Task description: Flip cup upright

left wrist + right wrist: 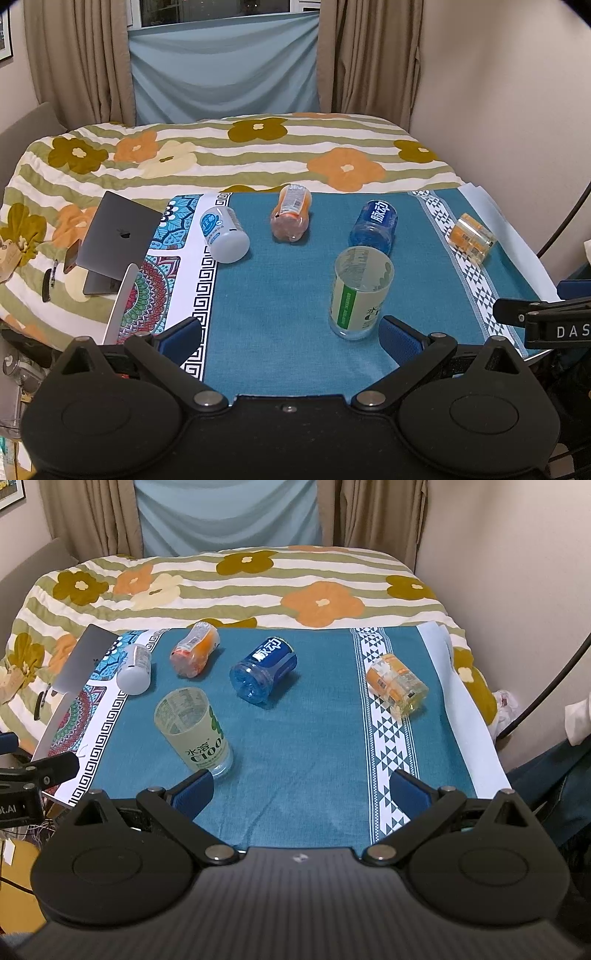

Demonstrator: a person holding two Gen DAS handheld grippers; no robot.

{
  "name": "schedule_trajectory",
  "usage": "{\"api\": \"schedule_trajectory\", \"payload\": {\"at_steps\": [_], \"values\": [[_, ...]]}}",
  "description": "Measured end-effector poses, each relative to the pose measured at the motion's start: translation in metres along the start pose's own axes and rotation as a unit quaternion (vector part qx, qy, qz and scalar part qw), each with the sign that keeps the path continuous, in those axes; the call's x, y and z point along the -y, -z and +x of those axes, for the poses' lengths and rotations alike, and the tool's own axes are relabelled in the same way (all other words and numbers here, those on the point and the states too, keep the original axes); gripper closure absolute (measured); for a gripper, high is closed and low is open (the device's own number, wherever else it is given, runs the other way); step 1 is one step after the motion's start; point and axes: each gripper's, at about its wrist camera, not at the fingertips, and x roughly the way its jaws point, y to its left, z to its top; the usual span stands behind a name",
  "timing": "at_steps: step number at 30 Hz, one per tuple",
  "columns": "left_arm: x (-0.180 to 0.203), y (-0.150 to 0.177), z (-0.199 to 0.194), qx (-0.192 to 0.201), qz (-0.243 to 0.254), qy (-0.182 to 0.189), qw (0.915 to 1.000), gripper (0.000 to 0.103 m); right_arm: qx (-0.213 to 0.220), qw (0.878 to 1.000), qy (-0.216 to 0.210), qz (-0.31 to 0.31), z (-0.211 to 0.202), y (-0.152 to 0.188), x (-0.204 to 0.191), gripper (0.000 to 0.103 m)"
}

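Note:
A pale green C100 cup (360,291) stands upright on the teal cloth, mouth up; it also shows in the right wrist view (194,733). Lying on their sides are a blue cup (375,229) (264,674), an orange cup (291,218) (194,653), a white cup (225,234) (135,668) and a yellow-orange cup (471,238) (397,685). My left gripper (290,338) is open and empty, its right finger just beside the green cup's base. My right gripper (301,792) is open and empty, its left finger close to the green cup.
A teal tablecloth (280,306) with patterned borders covers the table. An open laptop (114,240) sits at the left edge. A flowered bed (236,155) lies behind. A wall stands at right. The other gripper's black body (543,317) shows at right.

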Motion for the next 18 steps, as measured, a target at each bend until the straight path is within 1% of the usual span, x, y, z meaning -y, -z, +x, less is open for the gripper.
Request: {"api": "schedule_trajectory", "payload": {"at_steps": [11, 18], "values": [[-0.0037, -0.0001, -0.0006, 0.005, -0.002, 0.0, 1.0, 0.0, -0.001, 1.0, 0.001, 0.0, 0.0005, 0.0002, -0.0011, 0.0], [-0.0005, 0.0009, -0.0014, 0.016, 0.011, -0.01, 0.9998, 0.0, -0.002, 1.0, 0.002, 0.0, 0.0009, 0.0008, -0.0009, 0.0]]}}
